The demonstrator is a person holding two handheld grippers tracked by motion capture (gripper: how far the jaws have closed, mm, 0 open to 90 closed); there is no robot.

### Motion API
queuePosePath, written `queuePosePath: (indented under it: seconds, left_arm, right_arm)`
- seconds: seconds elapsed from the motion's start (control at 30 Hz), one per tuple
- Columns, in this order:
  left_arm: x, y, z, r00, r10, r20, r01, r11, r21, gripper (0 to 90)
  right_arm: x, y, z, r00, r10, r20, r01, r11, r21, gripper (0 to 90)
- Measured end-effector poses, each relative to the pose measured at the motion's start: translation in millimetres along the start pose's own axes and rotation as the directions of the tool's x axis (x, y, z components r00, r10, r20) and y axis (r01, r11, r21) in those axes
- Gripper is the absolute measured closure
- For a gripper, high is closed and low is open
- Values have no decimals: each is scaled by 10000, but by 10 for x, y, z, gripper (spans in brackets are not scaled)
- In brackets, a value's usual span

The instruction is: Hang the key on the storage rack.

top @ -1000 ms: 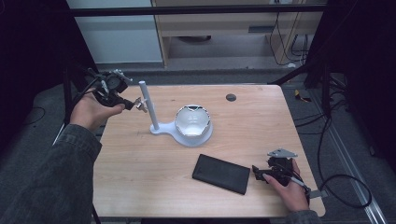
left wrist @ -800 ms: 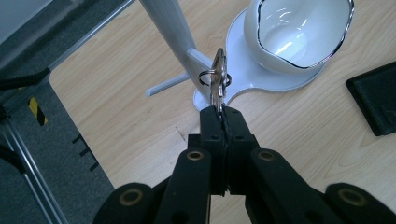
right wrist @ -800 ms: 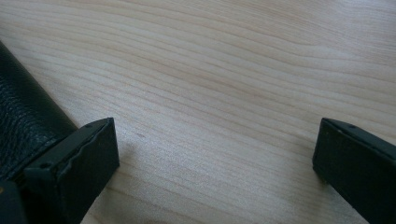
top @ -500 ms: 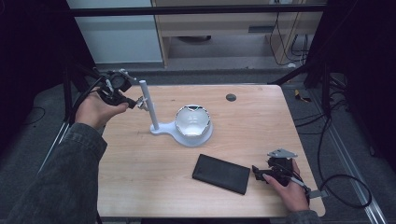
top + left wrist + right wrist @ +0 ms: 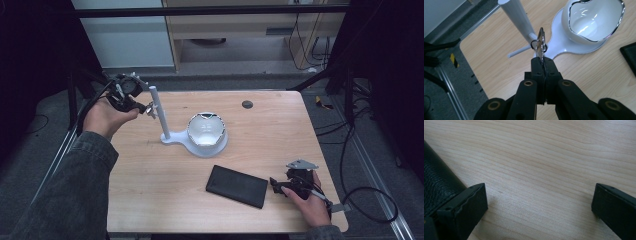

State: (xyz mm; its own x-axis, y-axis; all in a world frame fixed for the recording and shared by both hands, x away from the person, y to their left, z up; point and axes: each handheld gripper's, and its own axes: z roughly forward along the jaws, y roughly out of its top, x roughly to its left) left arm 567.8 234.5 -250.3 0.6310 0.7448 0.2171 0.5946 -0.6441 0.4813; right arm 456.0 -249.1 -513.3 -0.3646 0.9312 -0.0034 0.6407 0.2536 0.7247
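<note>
A flat metal key on a thin black ring (image 5: 540, 43) sits pinched in the closed left gripper (image 5: 543, 65), beside the smooth white plastic stand's (image 5: 192, 145) post; its glossy bowl (image 5: 206, 131) looks empty. The right gripper (image 5: 537, 202) rests wide open, empty, well apart from the stand.

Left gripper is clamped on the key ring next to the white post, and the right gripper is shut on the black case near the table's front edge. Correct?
Not quite. The right gripper stands open on the bare table, the black case beside one jaw, as the right gripper view shows. The left gripper is clamped on the key ring by the white post.
</note>
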Motion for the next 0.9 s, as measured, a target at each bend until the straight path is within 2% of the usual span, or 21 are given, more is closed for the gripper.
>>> queuePosePath:
  seconds: [0.37,0.5,0.7,0.77,0.8,0.87,0.9]
  left_arm:
    - [-15,7,31,9999,1,-117,-2,10000,-36,884]
    - [1,4,112,9999,-79,-125,79,9999,61,885]
    - [51,-62,159,9994,-339,11,340,9994,-90,885]
    - [52,-84,150,9993,-366,72,368,9987,-348,880]
    - [50,-101,121,9993,-367,-29,364,9969,-692,863]
    - [9,-164,33,9991,-406,-93,389,9890,-1428,774]
    - [-7,-193,-1,9991,-386,-159,355,9865,-1597,754]
  right_arm:
    - [0,-1,-1,10000,-67,3,67,10000,17,5]
    - [6,-1,-3,10000,-35,-18,35,10000,25,5]
    - [5,-1,-3,10000,-44,-37,44,10000,20,5]
    - [5,-1,-3,10000,-46,-40,46,10000,21,5]
    - [6,-1,-2,10000,-35,-31,35,10000,26,4]
    - [6,-1,-4,10000,-38,-27,38,10000,37,5]
    - [5,-1,-4,10000,-48,-37,48,10000,33,4]
